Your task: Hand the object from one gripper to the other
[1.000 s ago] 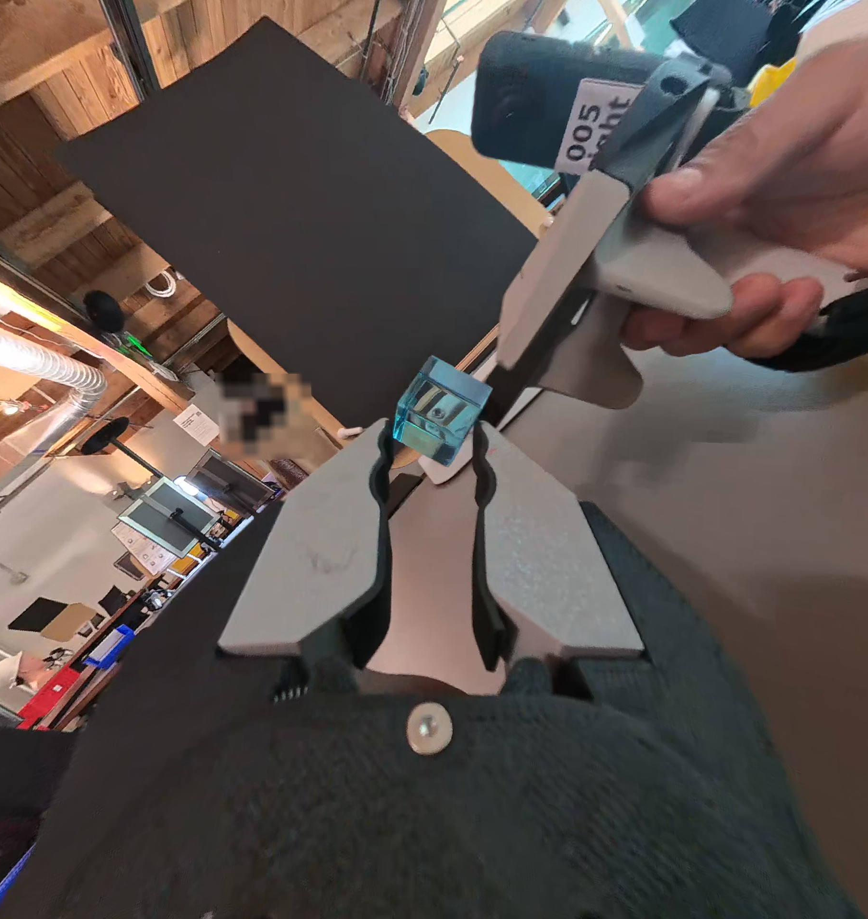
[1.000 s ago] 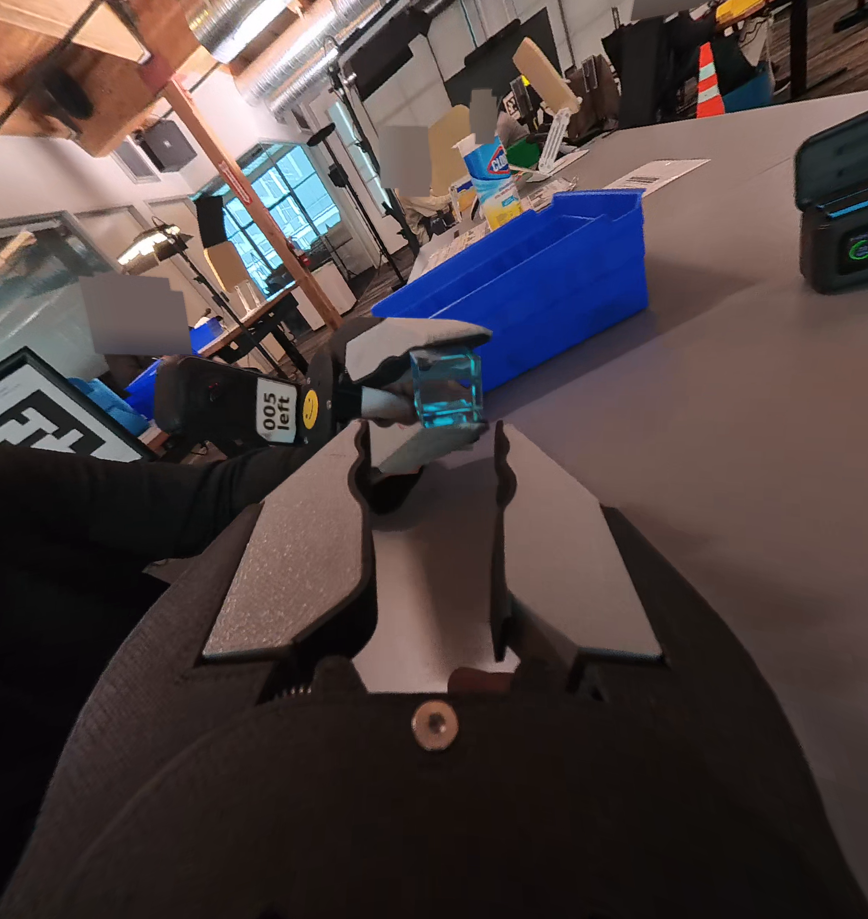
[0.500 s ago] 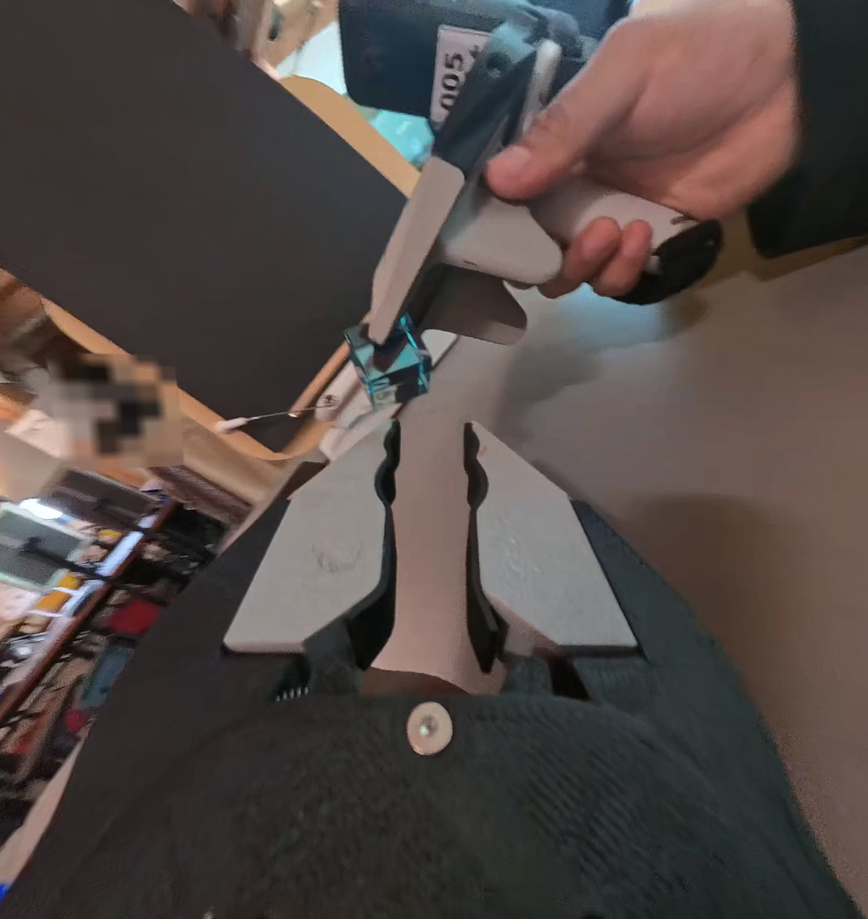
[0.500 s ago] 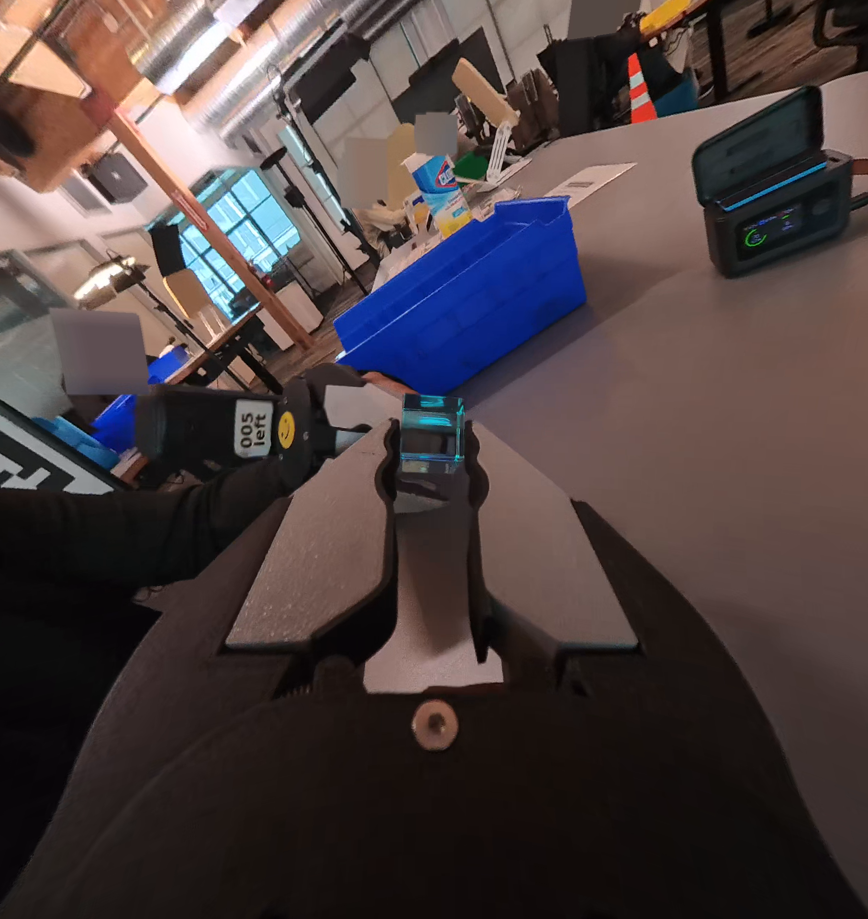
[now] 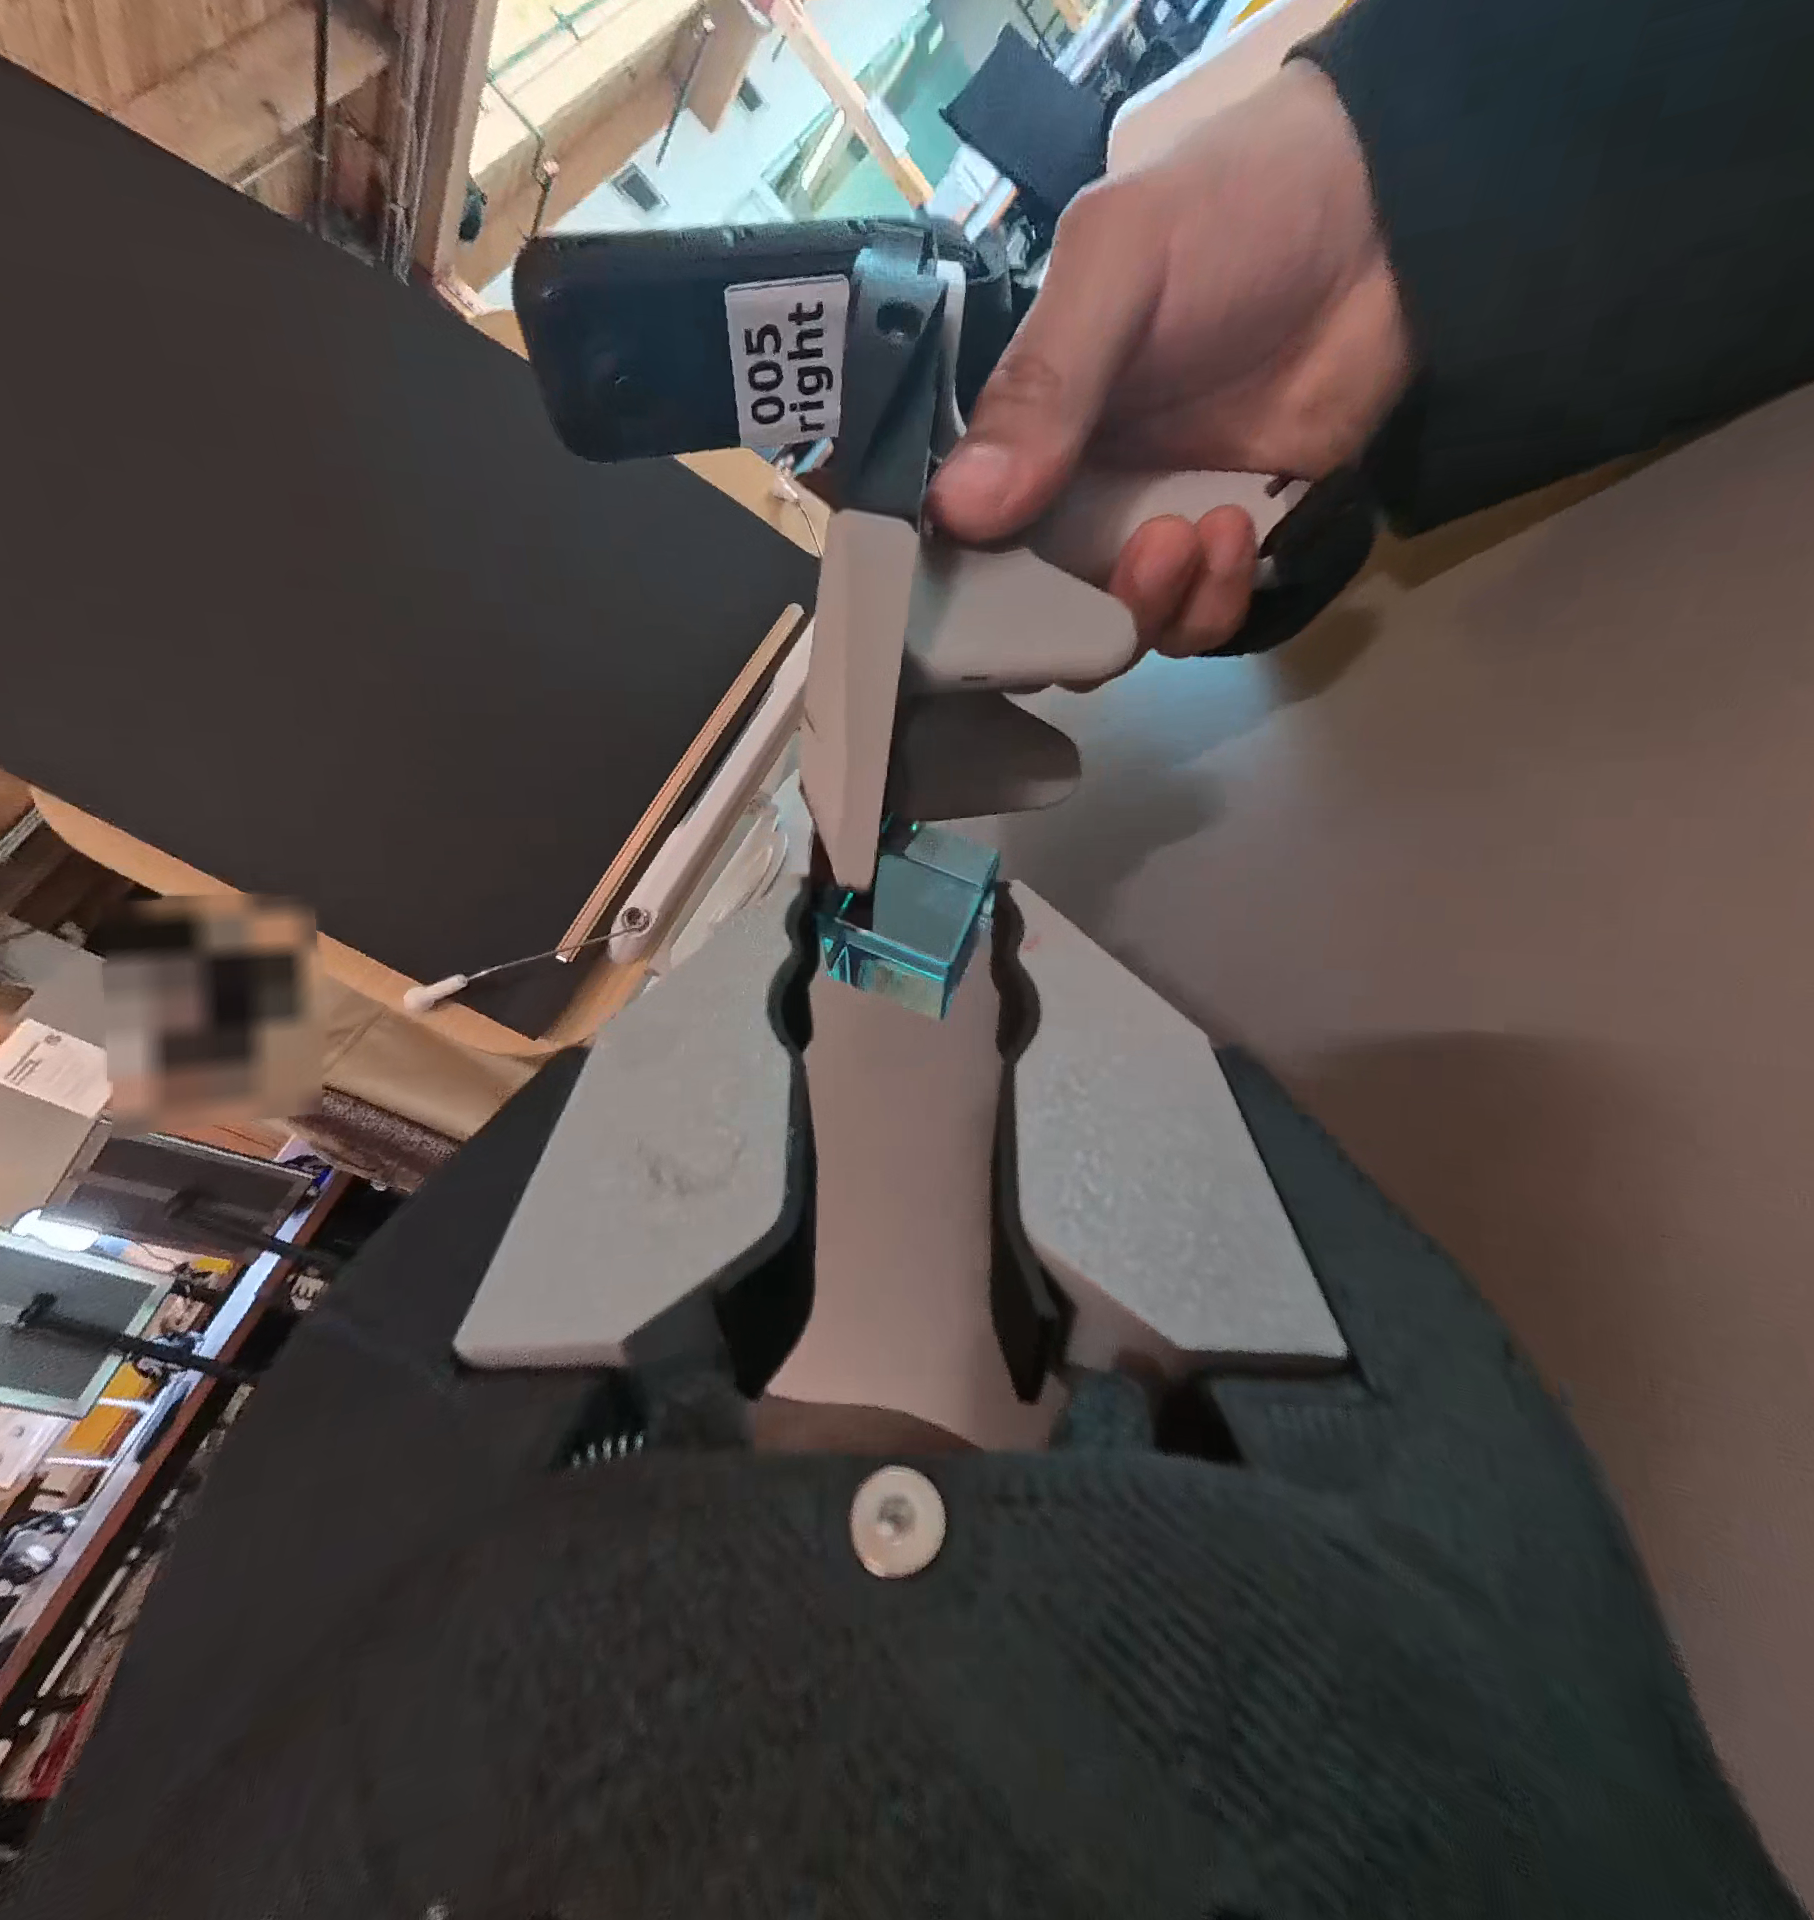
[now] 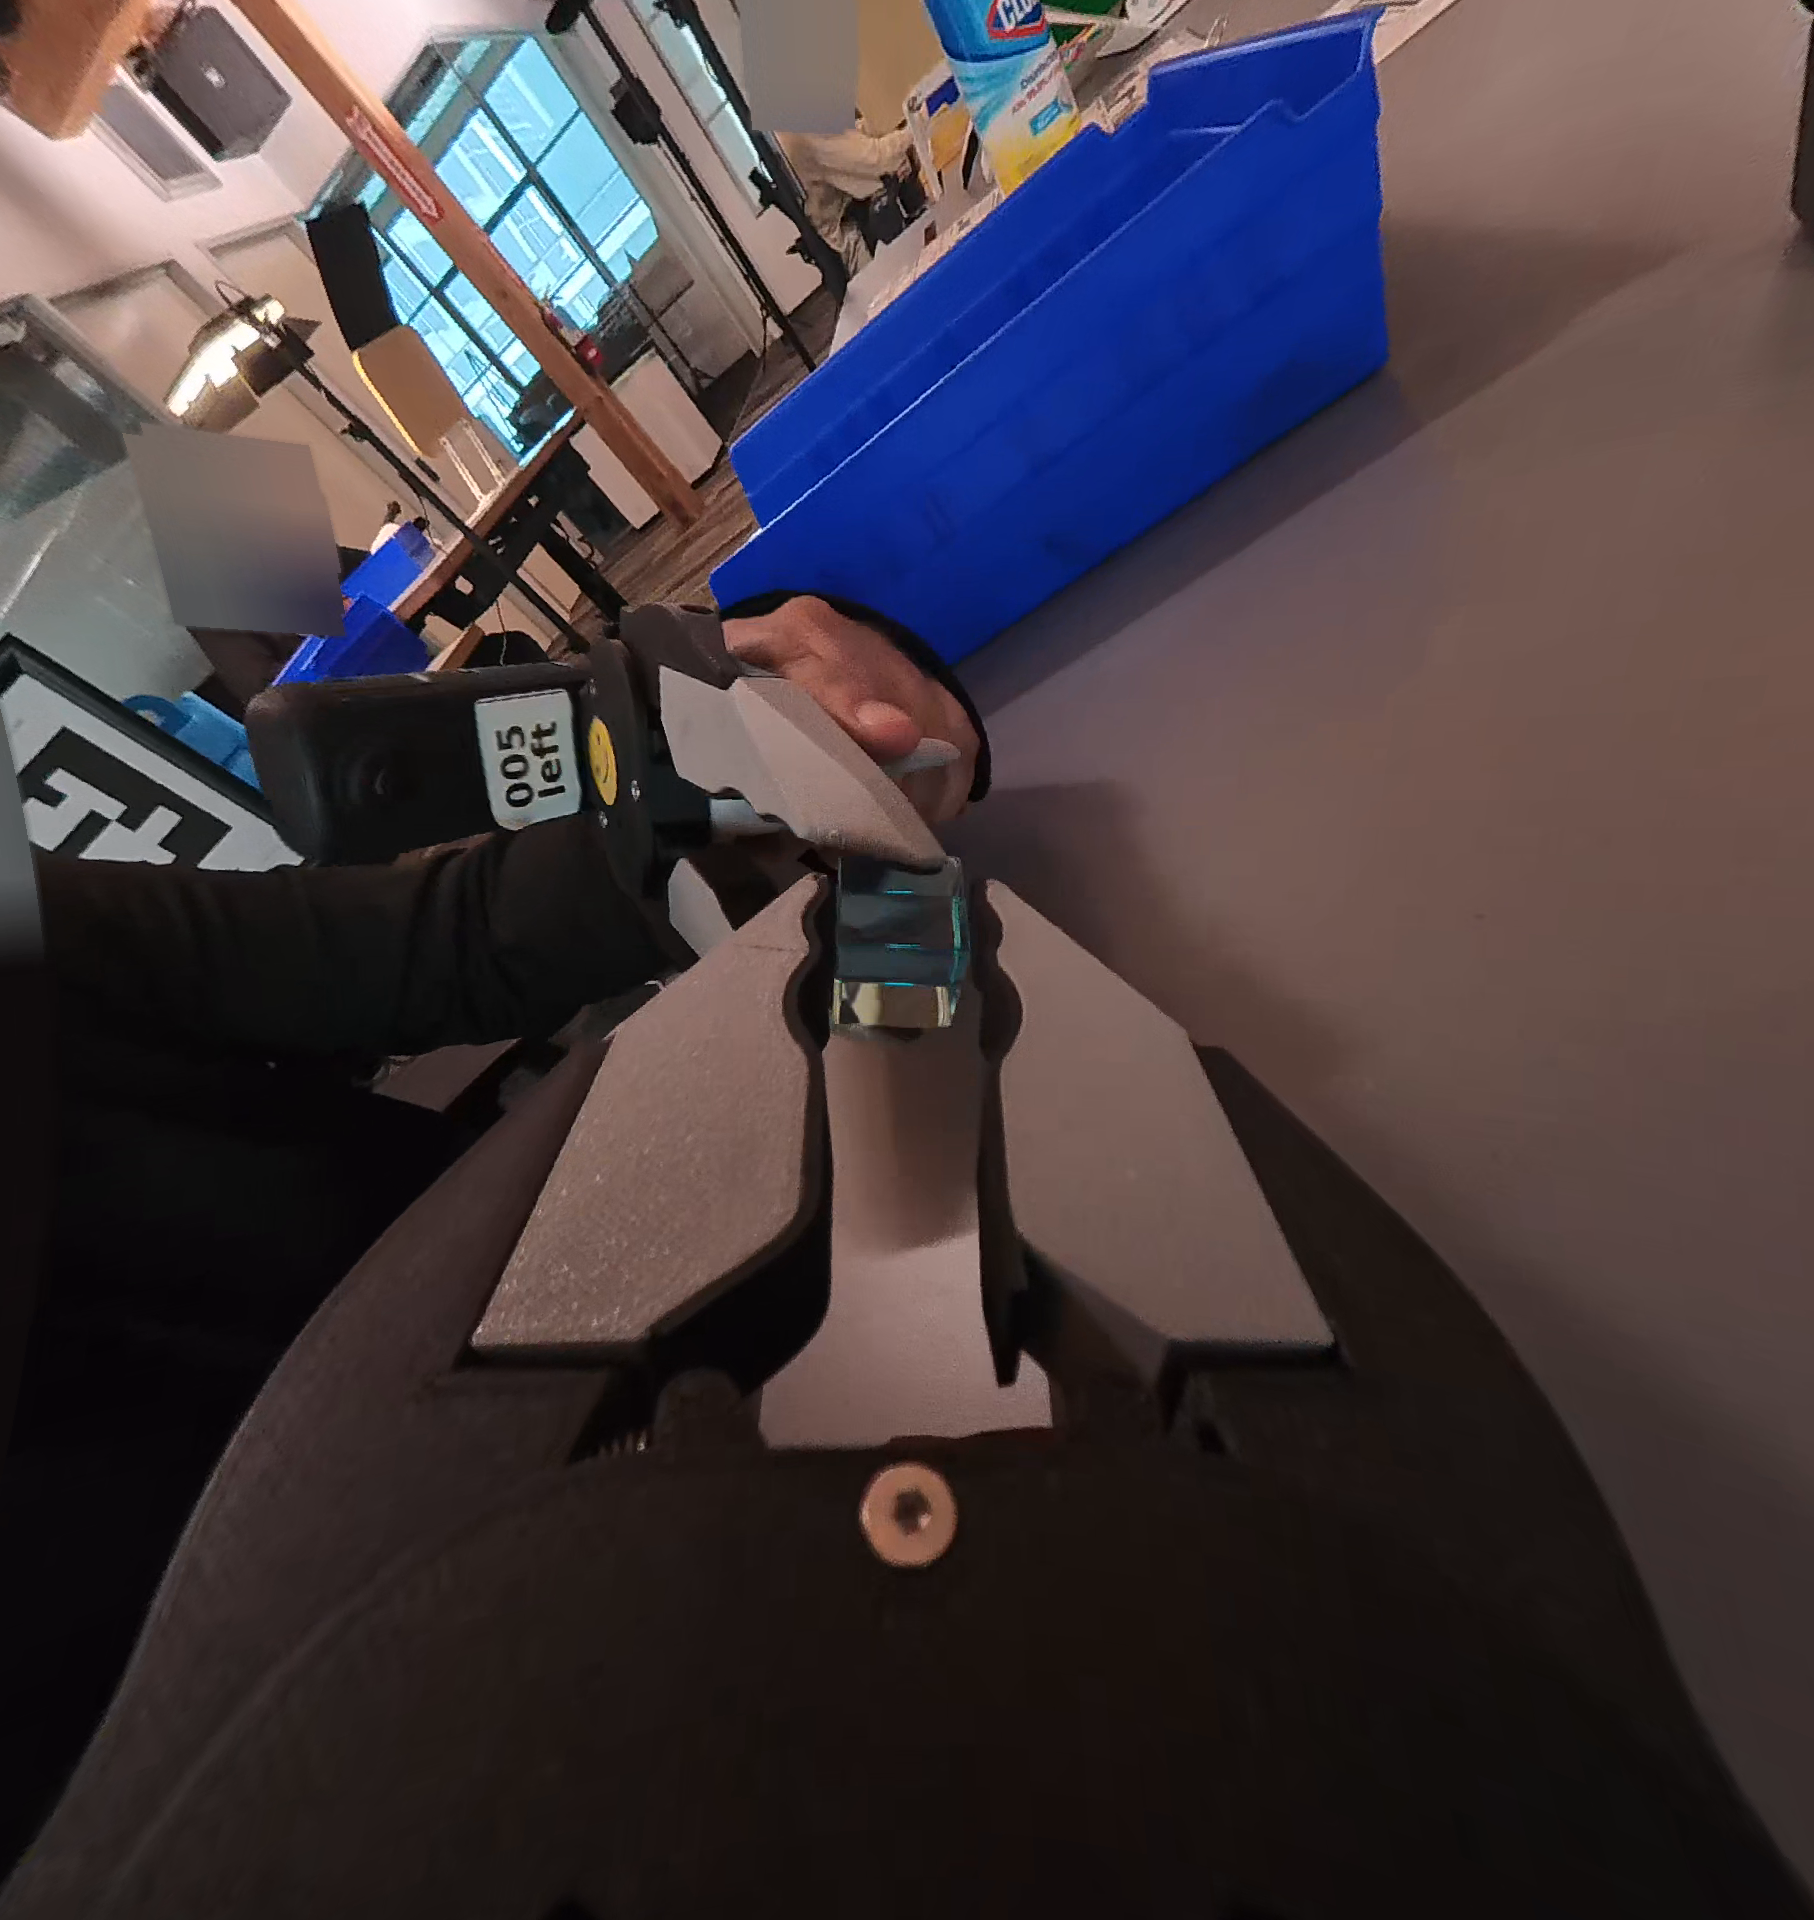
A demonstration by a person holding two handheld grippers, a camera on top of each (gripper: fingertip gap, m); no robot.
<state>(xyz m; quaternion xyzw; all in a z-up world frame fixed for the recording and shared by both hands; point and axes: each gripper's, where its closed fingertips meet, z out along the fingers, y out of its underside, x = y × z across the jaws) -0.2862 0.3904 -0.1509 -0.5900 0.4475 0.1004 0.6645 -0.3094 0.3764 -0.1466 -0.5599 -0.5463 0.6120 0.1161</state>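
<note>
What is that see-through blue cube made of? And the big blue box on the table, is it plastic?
The cube looks like clear glass or acrylic with a teal tint; you can see through it and its edges glow, but which one I cannot tell. The blue bin looks like moulded plastic: one even colour, smooth, slightly shiny walls with ridges. The table seems matte grey, material unclear.

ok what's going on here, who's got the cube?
A person is passing a clear blue-tinted cube between two handheld grippers, above a grey table. The right gripper has its fingers shut on the cube. The left gripper has its fingers around the cube too, one touching a face; whether it grips firmly cannot be told.
</note>
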